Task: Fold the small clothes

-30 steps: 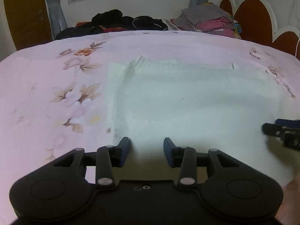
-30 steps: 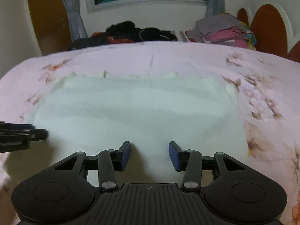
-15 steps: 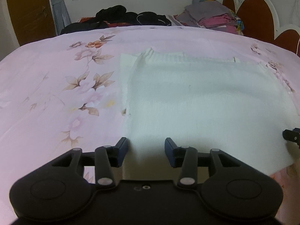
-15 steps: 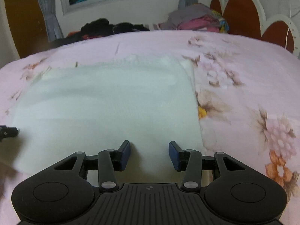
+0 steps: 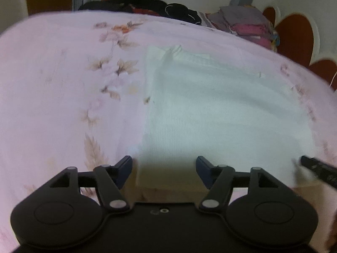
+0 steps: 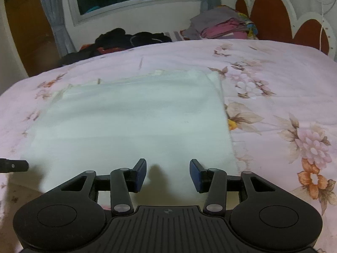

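Both your left gripper (image 5: 163,169) and right gripper (image 6: 167,174) jaws gape empty over the white garment's (image 6: 134,126) near hem, left just widened; grab shallow and it slips.

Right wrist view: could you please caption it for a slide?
Right gripper, jaws open, above a white garment spread flat on a floral bedsheet.

Left gripper (image 5: 164,169) jaws just widened, right gripper (image 6: 168,174) parted, empty
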The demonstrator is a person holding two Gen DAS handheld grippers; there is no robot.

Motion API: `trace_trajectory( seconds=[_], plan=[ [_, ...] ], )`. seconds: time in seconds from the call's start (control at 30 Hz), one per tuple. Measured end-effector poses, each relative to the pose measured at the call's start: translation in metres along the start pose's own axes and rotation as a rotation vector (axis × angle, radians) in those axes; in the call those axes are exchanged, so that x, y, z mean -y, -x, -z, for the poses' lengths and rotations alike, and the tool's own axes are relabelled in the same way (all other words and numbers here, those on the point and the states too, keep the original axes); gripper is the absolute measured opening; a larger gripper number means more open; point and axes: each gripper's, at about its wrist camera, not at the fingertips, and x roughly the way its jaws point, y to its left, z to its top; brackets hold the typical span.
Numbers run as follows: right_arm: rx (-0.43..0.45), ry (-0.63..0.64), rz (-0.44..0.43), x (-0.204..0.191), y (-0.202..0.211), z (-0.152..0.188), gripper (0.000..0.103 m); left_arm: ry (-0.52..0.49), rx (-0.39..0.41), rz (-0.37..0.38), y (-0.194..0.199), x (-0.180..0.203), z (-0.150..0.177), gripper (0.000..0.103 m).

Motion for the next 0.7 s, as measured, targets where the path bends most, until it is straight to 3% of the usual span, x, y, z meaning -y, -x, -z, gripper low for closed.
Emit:
trace_trajectory(
  seconds=[0.1,0.4,0.7],
  plan=[
    [0.013,0.014,-0.022,-0.011,0.006,0.001,0.045,0.079,-0.021,0.035,0.006,-0.011,0.009,0.068],
    [0.012,0.045,-0.09,-0.034,0.01,0.003,0.045,0.377,-0.077,0.235,0.002,-0.037,0.037,0.061],
    [0.01,0.068,-0.102,-0.052,-0.015,-0.008,0.045,0.547,0.053,0.344,-0.041,-0.038,0.021,0.062]
  ],
)
